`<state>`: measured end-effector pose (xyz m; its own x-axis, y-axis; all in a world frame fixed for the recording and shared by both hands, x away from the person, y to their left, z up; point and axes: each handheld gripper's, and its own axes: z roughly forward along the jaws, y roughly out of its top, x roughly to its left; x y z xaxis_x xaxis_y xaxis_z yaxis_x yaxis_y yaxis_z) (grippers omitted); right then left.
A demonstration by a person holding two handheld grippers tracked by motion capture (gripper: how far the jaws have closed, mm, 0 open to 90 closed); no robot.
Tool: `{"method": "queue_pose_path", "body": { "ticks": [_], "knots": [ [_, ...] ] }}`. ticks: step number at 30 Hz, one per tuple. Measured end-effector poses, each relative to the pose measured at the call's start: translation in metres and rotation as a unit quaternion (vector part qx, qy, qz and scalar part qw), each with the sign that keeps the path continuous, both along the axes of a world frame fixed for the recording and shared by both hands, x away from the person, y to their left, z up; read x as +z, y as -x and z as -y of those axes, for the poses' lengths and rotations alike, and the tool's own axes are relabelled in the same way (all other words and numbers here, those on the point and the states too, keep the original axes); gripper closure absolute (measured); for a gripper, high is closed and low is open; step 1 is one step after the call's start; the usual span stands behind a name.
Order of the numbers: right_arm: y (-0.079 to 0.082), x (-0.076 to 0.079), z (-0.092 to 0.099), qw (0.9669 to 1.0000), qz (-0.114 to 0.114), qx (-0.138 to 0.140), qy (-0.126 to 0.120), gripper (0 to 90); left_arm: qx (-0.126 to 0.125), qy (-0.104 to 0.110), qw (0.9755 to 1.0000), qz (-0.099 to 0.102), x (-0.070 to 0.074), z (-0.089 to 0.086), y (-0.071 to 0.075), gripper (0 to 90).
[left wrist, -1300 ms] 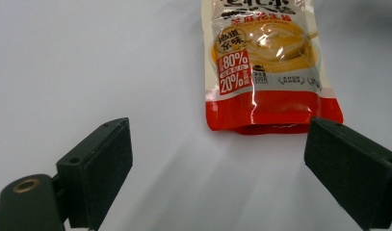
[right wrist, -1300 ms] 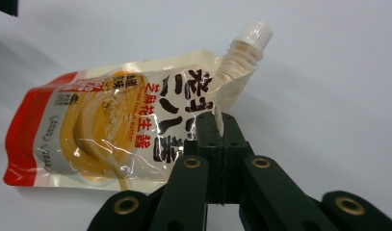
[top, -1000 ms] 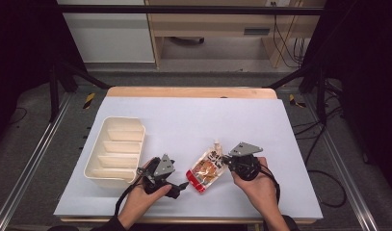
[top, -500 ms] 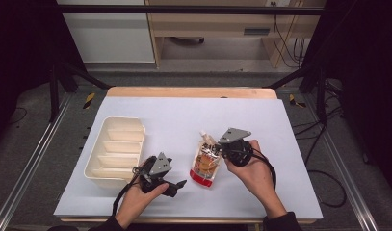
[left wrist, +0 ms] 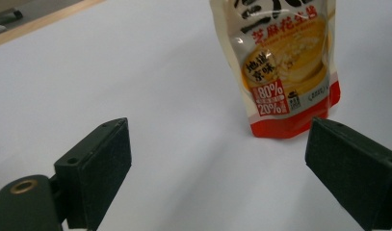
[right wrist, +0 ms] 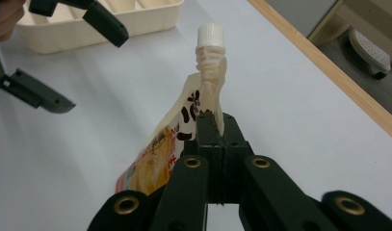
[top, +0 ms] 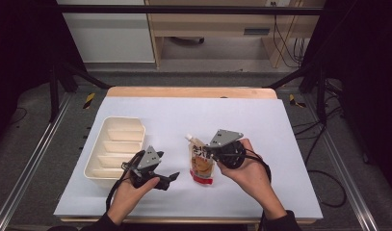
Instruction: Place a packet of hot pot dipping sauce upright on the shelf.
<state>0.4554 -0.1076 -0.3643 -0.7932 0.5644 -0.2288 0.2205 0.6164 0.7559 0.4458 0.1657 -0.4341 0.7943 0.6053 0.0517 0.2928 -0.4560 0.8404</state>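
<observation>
Pouch (top: 202,163) of sauce stands on the white worktop (top: 280,144) near the tray (top: 114,149), looks soft, floppy and light, so the right claw (right wrist: 210,120) pinches its stiff top by the cap while the left claw (left wrist: 222,163) waits spread wide.

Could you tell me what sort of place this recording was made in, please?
Most likely a lab or workshop bench set up for recording handling tasks. A white-topped table stands inside a dark metal frame, loose cables lie on the grey floor, and plain wooden furniture stands behind it.
</observation>
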Motion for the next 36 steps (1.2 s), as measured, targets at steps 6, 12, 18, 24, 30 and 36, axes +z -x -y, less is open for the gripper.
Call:
{"method": "queue_pose_path", "body": {
  "ticks": [6,12,18,24,30,36],
  "knots": [
    [0.009,0.001,-0.001,0.9998,0.006,0.018,-0.004,90.0,-0.008,0.001,0.9999,0.013,0.01,-0.005,0.002,8.2],
    [0.016,0.001,-0.002,0.9993,0.012,0.034,-0.008,90.0,-0.032,-0.006,0.9991,0.029,0.021,-0.004,0.006,7.1],
    [0.025,0.002,-0.006,0.9984,0.018,0.054,-0.002,90.0,-0.049,-0.026,0.9971,0.053,0.041,-0.008,0.006,6.6],
    [0.03,0.004,-0.012,0.9969,0.023,0.075,0.009,90.0,-0.069,-0.064,0.9941,0.052,0.056,-0.015,0.004,10.1],
    [0.034,0.006,-0.021,0.9953,0.026,0.092,0.017,90.0,-0.108,-0.095,0.9879,0.058,0.067,-0.009,0.002,13.9],
    [0.036,0.008,-0.029,0.9931,0.029,0.11,0.028,90.0,-0.147,-0.121,0.9798,0.061,0.074,0.005,-0.004,18.2]
  ]
}}
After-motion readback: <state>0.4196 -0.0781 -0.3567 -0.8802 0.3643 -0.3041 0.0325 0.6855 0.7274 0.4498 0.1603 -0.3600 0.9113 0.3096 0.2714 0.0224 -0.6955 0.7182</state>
